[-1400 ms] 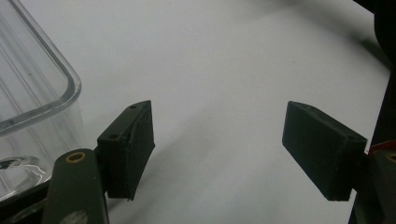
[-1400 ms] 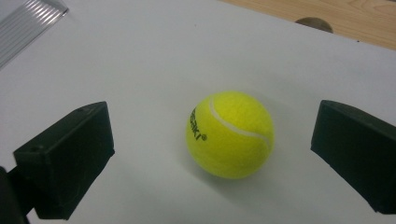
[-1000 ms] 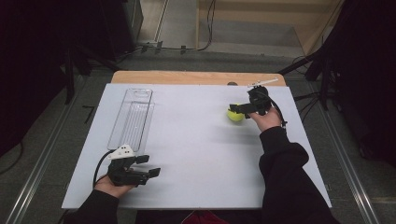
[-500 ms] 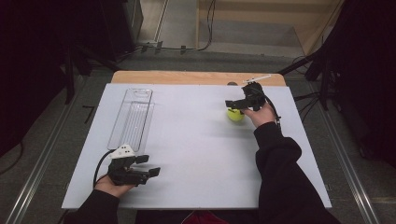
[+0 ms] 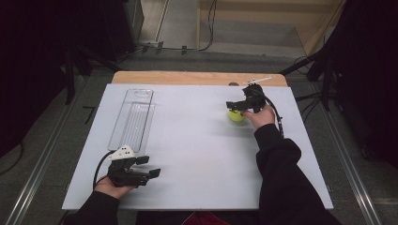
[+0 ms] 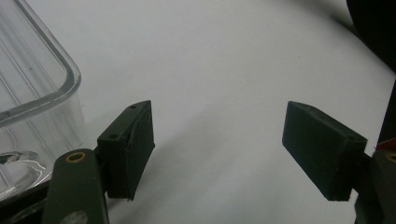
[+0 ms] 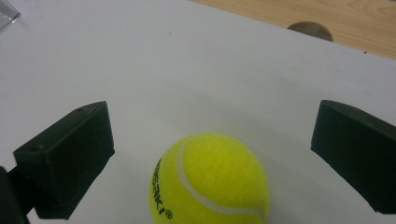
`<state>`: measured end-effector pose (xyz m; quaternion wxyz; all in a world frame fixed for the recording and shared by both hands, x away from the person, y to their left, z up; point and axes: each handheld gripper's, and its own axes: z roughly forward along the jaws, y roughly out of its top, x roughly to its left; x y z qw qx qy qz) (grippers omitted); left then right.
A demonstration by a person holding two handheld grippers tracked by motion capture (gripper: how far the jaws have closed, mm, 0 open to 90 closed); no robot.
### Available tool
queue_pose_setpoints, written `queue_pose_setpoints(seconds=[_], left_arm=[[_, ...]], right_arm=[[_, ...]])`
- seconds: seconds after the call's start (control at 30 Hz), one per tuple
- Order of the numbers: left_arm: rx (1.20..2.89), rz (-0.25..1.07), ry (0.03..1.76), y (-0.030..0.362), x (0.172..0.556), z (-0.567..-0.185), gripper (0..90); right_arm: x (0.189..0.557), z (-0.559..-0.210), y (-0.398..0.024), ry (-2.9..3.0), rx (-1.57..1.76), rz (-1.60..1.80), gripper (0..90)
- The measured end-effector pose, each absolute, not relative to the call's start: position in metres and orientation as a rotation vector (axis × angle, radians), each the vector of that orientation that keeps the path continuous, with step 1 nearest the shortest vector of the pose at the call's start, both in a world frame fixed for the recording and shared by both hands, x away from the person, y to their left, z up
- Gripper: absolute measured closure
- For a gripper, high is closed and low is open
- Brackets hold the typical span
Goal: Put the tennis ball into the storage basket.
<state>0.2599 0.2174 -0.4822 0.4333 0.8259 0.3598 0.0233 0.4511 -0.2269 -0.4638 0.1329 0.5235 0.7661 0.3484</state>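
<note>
Nearest the person, the left tool (image 5: 143,168) rests on the white tabletop (image 5: 187,140) with its jaws spread wide and holding nothing, just beside the near end of a clear plastic tray (image 5: 133,117). Farther back on the right side, the right tool (image 5: 238,105) hovers with its jaws spread around a yellow tennis ball (image 7: 208,183), which sits on the tabletop between them without touching either.

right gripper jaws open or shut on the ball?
Open: the right gripper jaws stand wide apart, clear of the tennis ball between them.
</note>
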Motion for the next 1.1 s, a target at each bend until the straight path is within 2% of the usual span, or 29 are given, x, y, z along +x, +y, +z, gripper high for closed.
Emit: queue_pose_setpoints(seconds=[1.1], left_arm=[[2.057, 0.065, 0.885, 0.217, 0.26, -0.48, 25.5]], right_arm=[[0.445, -0.509, -0.221, 2.298, 1.589, 0.856, 0.0]])
